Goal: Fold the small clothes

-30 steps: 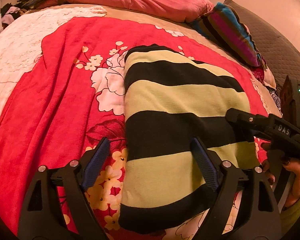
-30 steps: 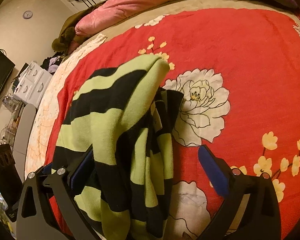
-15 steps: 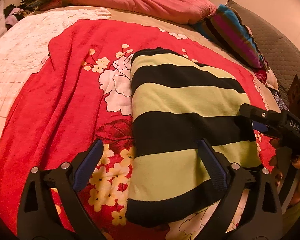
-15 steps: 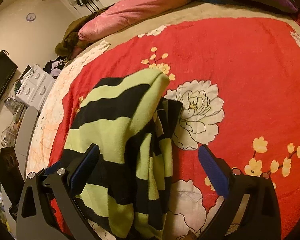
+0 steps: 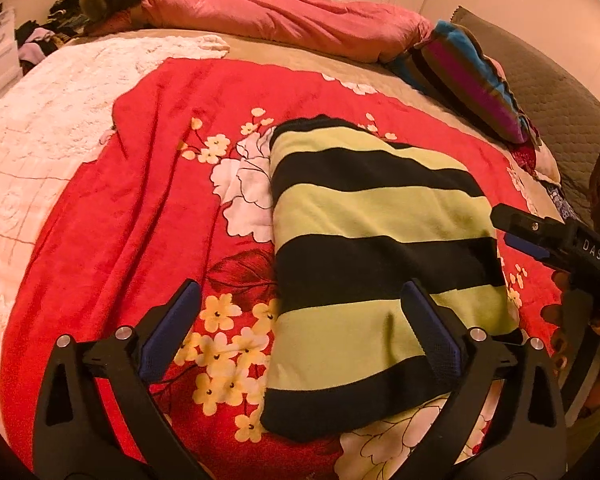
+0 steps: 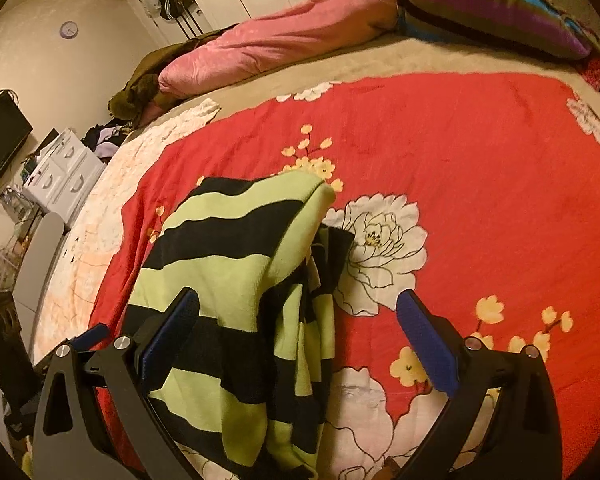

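While the striped sweater [image 5: 376, 264] is lying folded on the red floral blanket [image 5: 140, 200] of the bed, you are holding both tools clear of it. In the left wrist view it is sitting as a neat rectangle running from about 12 o'clock down to 6 o'clock, right of centre. Your left tool [image 5: 300, 328] has just been opening and is now standing wide, nothing between its pads; its right finger is hovering over the near green band, and whether it is touching the knit I cannot tell. Your right tool [image 6: 296, 336] is also gaping wide and gripping nothing, its left finger over the garment's near end, the bundle trailing down past it towards 6 o'clock.

Judging by the soft drape and rounded edges, you are dealing with a light, limp knit that is likely to sag and unfold if you are lifting it by one point. It is looking fuzzy rather than slippery, so the pads should be biting well, and nothing about it is fragile. In the right wrist view the side at 3 o'clock is looking loose, with layers bunching by the white flower [image 6: 380, 248]. For any further fold, you are best pinching through all layers at two corners of one short edge, one tool each, and keeping the cloth low over the blanket.
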